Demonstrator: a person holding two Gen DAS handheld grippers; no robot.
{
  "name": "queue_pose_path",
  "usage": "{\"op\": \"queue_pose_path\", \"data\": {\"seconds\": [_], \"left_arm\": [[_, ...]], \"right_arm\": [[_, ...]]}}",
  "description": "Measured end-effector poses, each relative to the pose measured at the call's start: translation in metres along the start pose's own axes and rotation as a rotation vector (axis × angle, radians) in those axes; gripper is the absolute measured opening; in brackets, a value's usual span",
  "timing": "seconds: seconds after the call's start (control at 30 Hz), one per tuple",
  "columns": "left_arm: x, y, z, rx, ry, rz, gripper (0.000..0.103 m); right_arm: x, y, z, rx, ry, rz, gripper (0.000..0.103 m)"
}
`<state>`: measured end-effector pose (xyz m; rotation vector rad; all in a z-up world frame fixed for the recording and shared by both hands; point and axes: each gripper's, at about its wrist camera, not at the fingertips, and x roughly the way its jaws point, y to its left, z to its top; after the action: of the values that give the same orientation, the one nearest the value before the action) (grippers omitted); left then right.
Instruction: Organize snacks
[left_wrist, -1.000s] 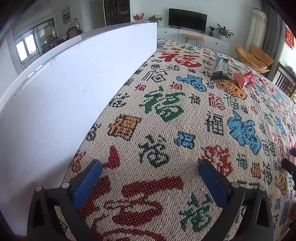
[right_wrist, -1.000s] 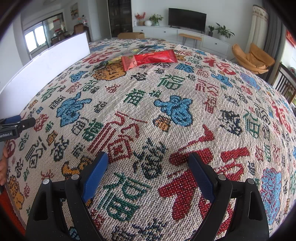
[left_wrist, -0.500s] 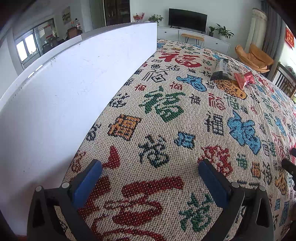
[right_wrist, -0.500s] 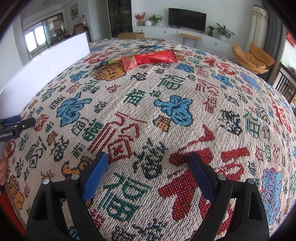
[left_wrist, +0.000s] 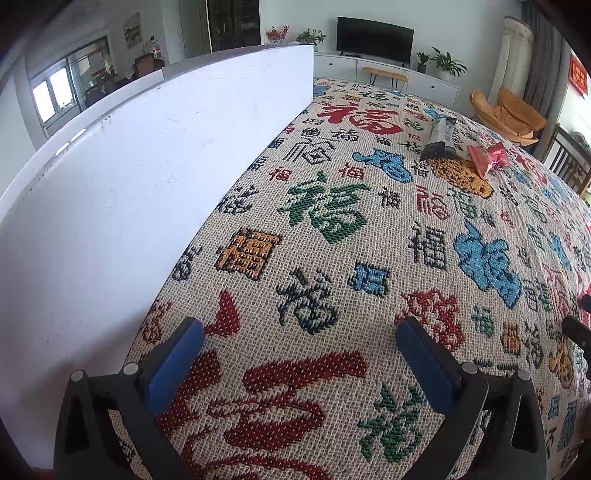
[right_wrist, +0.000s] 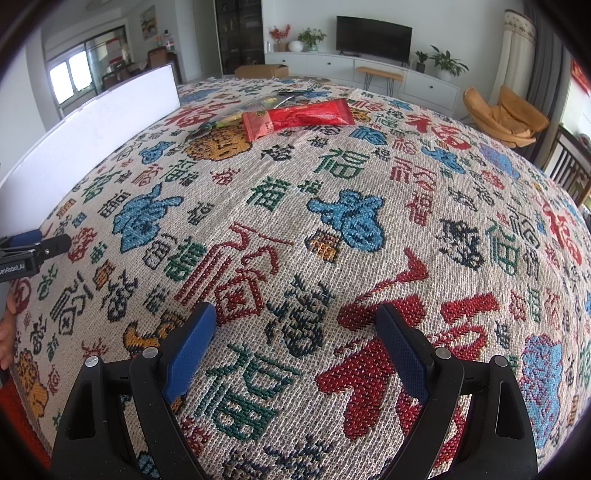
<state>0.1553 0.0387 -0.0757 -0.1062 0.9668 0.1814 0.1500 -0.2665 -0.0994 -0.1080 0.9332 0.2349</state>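
A red snack packet (right_wrist: 297, 119) lies flat at the far end of the patterned tablecloth (right_wrist: 332, 229); it also shows in the left wrist view (left_wrist: 487, 158). A clear packet with yellow-green contents (right_wrist: 240, 110) lies just left of it. A dark grey packet (left_wrist: 439, 139) lies beside the red one in the left wrist view. My left gripper (left_wrist: 299, 354) is open and empty, low over the near cloth beside the white board. My right gripper (right_wrist: 295, 339) is open and empty, low over the near cloth, far from the packets.
A long white board (left_wrist: 129, 177) stands upright along the table's left side, also seen in the right wrist view (right_wrist: 92, 136). The left gripper's tip (right_wrist: 37, 245) shows at the right wrist view's left edge. Beyond the table are a TV cabinet and an orange chair (right_wrist: 506, 114).
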Motion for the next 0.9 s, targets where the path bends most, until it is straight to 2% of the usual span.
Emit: {"op": "queue_pose_path", "data": {"seconds": [0.8, 0.9], "left_arm": [[0.0002, -0.0003, 0.0000, 0.000, 0.000, 0.000, 0.103], [0.0004, -0.0005, -0.0001, -0.001, -0.001, 0.000, 0.103]], "right_arm": [[0.0001, 0.0005, 0.0000, 0.006, 0.000, -0.006, 0.091], [0.0038, 0.0024, 0.0095, 0.017, 0.061, -0.025, 0.091]]}}
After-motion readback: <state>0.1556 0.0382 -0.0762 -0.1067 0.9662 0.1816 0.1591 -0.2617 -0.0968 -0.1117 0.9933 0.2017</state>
